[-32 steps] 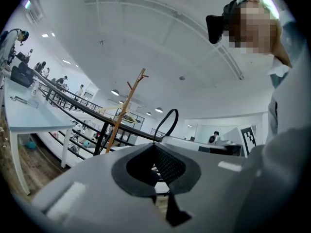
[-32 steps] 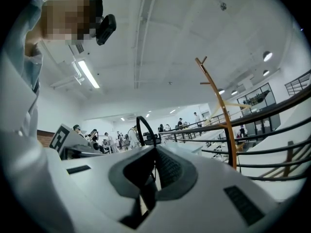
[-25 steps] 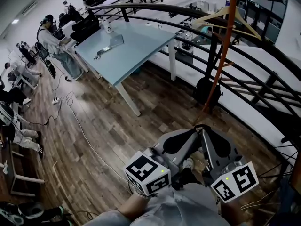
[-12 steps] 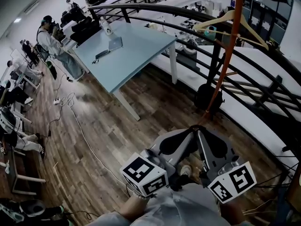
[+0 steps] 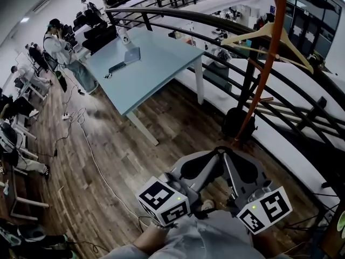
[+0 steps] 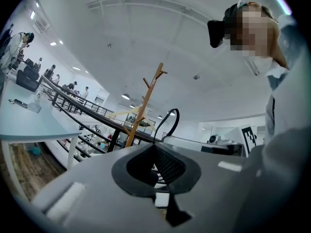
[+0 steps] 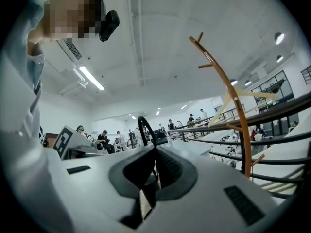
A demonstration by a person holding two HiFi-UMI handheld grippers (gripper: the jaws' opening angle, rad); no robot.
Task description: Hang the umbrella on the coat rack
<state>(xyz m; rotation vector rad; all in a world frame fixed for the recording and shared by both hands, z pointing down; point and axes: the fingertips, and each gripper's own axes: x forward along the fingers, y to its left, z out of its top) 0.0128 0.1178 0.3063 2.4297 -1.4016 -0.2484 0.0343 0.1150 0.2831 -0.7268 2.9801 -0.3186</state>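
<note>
Both pairs of jaws are closed at the tips. As far as I can read it, each pinches the foot of the umbrella's black strap loop (image 6: 174,111), which stands up just past the tips of the left gripper (image 6: 155,144) and likewise past those of the right gripper (image 7: 155,148). In the head view the two meet tip to tip, low and close in against the person carrying them. The rest of the umbrella is hidden beneath the jaws, so I can't say how it hangs. The coat rack (image 5: 257,80) stands ahead of the jaws and well apart from them, off to the right of the right pair, with its pegs above tip height. I judge this to be the carry-in, with hanging not yet begun. To do it well I'd raise both pairs of jaws together, ease the tips slightly apart so the loop opens, and aim for one of the bare pegs near the top (image 7: 205,65), clear of the wooden hanger (image 5: 245,32). I'd come at the peg's free end from outside, drop the loop over it, and open the jaws only once the strap bears on the peg.
</note>
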